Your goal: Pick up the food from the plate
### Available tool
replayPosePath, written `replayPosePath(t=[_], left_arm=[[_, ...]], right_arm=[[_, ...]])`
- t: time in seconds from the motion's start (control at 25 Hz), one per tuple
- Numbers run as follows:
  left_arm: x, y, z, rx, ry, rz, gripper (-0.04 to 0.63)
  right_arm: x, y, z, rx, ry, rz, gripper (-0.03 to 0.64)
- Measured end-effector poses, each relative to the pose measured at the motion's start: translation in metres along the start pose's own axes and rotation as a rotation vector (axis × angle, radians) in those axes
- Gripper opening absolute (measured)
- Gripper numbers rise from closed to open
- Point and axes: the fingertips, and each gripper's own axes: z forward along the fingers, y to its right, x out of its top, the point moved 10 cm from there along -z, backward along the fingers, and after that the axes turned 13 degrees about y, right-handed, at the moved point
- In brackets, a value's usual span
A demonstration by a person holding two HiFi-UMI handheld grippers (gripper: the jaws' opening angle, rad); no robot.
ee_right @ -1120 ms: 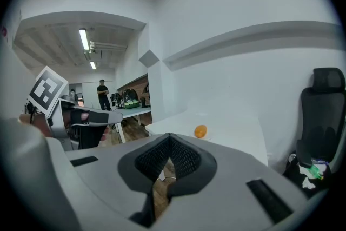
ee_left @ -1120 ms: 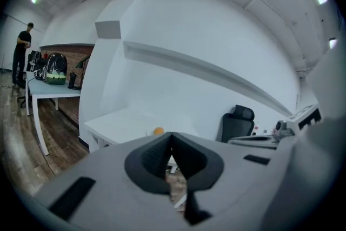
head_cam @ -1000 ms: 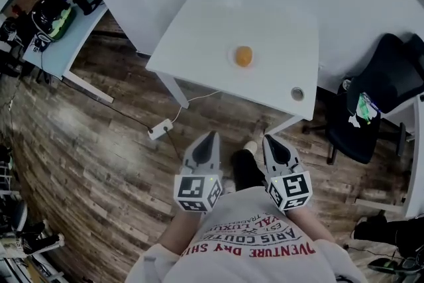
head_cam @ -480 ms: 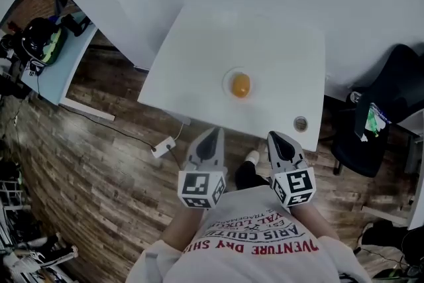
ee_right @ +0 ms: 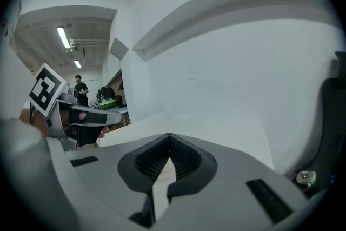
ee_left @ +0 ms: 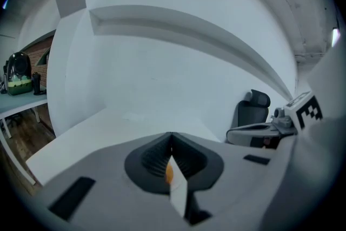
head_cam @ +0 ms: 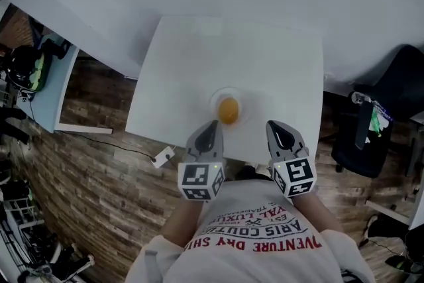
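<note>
An orange, round piece of food [head_cam: 228, 109] lies on a small pale plate [head_cam: 216, 100] near the front edge of a white table [head_cam: 185, 56]. My left gripper [head_cam: 211, 126] is shut and empty, its tip just short of the plate's left side. My right gripper [head_cam: 275, 128] is also shut and empty, at the table's edge to the right of the plate. In the left gripper view a sliver of the orange food [ee_left: 168, 172] shows between the closed jaws, and the right gripper [ee_left: 259, 132] shows alongside.
A black office chair [head_cam: 391, 109] stands right of the table. A second desk with a dark bag [head_cam: 26, 69] stands at the left. A power strip [head_cam: 162, 156] and its cable lie on the wooden floor. White walls close off the table's far side.
The table and plate have come much closer. Both grippers, held low over the floor before, now reach the table's front edge on either side of the plate. Jaws stay shut.
</note>
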Motion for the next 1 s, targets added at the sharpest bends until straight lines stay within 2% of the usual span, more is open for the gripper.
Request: replayPosePath(t=[0.44,0.64,0.68,0.76,0.84,0.96,1.0], left_arm=[[-0.025,-0.024,0.055,-0.041,-0.144,-0.060,0.008],[-0.041,-0.033,0.076,-0.120,-0.267,-0.089,0.017],[-0.046,-0.034,0.081,-0.142,-0.294,-0.098,0.052],[-0.055,-0.035,0.089,-0.170,-0.342,-0.113,0.171],[-0.065,-0.034,0.092,-0.169,-0.369,-0.114,0.273],[-0.079,-0.035,0.098,-0.136,-0.390,-0.104,0.382],[-0.083,-0.035,0.101,-0.126,-0.398,-0.102,0.399]], right_arm=[[-0.018,0.017,0.041,-0.035,-0.079,0.058,0.011],[-0.033,0.018,0.057,-0.061,-0.135,0.087,0.011],[-0.036,0.018,0.060,-0.062,-0.140,0.091,0.011],[-0.041,0.016,0.064,-0.058,-0.151,0.096,0.011],[-0.047,0.013,0.064,-0.052,-0.165,0.103,0.011],[-0.055,0.012,0.065,-0.055,-0.173,0.105,0.011],[-0.057,0.012,0.066,-0.056,-0.174,0.100,0.011]])
